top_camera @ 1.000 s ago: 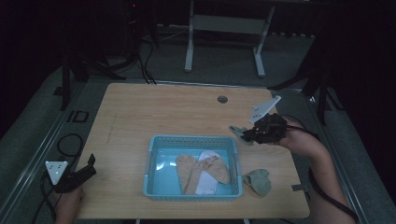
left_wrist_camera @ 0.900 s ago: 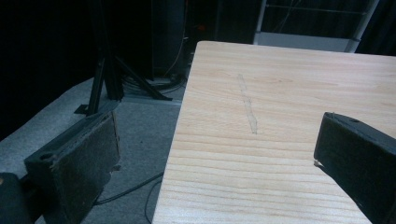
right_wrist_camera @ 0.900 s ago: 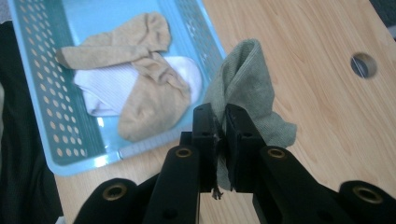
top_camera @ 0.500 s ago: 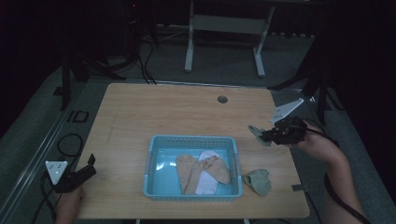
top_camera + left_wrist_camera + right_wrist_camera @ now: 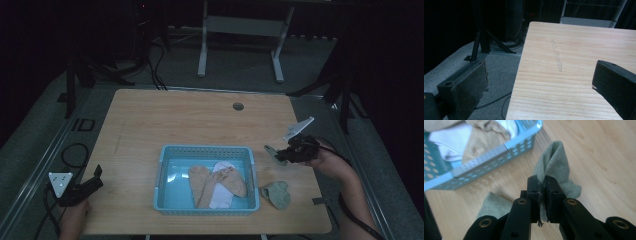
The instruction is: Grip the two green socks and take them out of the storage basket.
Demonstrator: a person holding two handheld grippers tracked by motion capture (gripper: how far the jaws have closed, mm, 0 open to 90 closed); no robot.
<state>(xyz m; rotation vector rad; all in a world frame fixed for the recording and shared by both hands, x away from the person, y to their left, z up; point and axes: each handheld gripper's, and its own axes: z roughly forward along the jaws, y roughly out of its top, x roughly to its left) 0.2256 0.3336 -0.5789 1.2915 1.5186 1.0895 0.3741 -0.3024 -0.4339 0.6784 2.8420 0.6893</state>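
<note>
Pinching a grey-green sock [image 5: 554, 162], the right gripper [image 5: 542, 185] had its fingers pressed together on a fold of the fabric; cloth bunched up above the fingertips & spilled to the right onto the wood. In the high view that sock [image 5: 271, 152] hung off the right gripper [image 5: 286, 155] just above the bench [image 5: 165, 120], near the right edge, w/ the person's right hand [image 5: 327, 162] behind it. A 2nd grey-green sock [image 5: 276, 193] lay crumpled on the bench just right of the basket, nearer the person; in the right gripper view a piece of the same colour [image 5: 495, 205] showed lower left beside the fingers, can't tell if it's that 2nd sock. Light-blue perforated plastic basket [image 5: 207, 151] sat mid-bench toward the front, holding two tan socks [image 5: 200, 184] over a white sock [image 5: 222, 195]; the right gripper view showed its corner [image 5: 489, 153] close to the pinched sock but apart. Left gripper [image 5: 87, 187] rested at the bench's front left corner, fingers spread wide w/ nothing between them; left gripper view had one finger [image 5: 466, 87] hanging out past the bench edge over grey floor, the other over bare wood. Round grommet hole [image 5: 238, 106] sat near the far edge.
</note>
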